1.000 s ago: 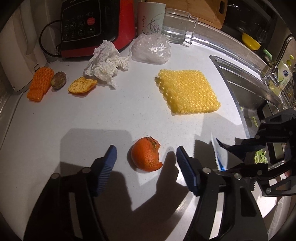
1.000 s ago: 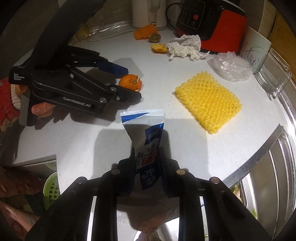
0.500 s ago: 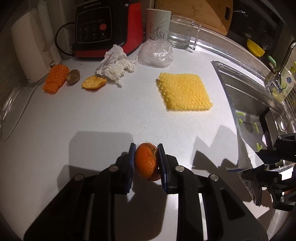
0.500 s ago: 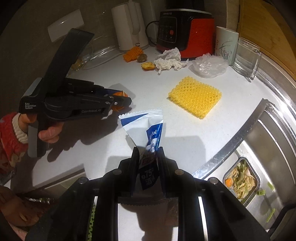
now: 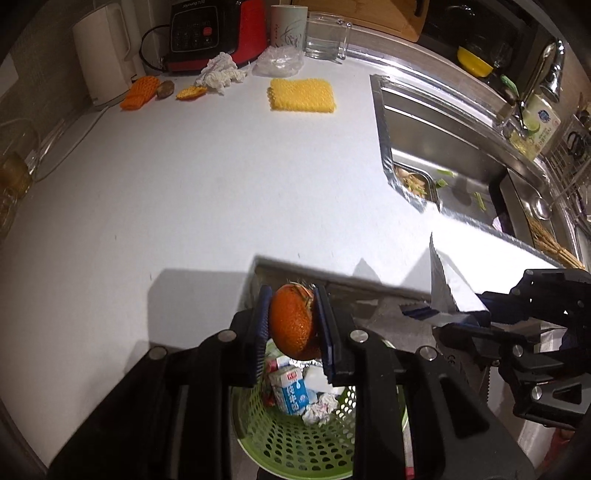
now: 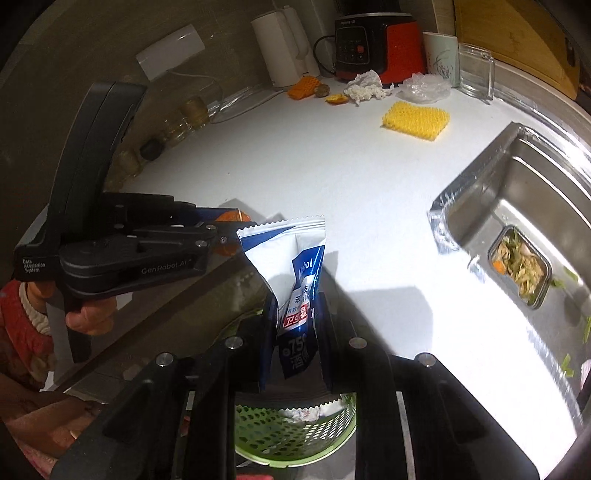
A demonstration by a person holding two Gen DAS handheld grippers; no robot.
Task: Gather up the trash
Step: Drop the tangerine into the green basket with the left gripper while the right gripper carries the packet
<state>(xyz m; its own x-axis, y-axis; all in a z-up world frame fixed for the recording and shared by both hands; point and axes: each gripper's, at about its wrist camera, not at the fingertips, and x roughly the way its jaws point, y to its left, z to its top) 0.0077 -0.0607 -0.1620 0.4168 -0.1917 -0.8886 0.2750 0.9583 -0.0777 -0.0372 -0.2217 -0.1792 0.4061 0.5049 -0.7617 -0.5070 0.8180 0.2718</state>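
Observation:
My left gripper [image 5: 291,321] is shut on an orange peel [image 5: 291,326] and holds it past the counter's front edge, above a green mesh bin [image 5: 291,439] that holds a carton and crumpled paper. My right gripper [image 6: 295,317] is shut on a blue and white wipes packet [image 6: 295,273], held over the same bin [image 6: 295,432]. The packet also shows at the right of the left wrist view [image 5: 450,288]. Left on the white counter [image 5: 184,184] are a yellow foam net [image 5: 303,94], a crumpled tissue [image 5: 221,72], a clear plastic bag [image 5: 280,61], orange foam [image 5: 140,92] and peel bits [image 5: 190,92].
A white kettle [image 5: 101,55], a red and black cooker [image 5: 218,31], a cup [image 5: 288,24] and a glass [image 5: 327,35] stand along the back. A steel sink [image 5: 443,140] with a food scrap tray [image 6: 521,264] lies at the right. Glass jars [image 6: 184,118] stand at the counter's left.
My left gripper closed on the orange peel, lifted it and drew it back off the counter over the bin. My right gripper pulled back with the packet to above the bin.

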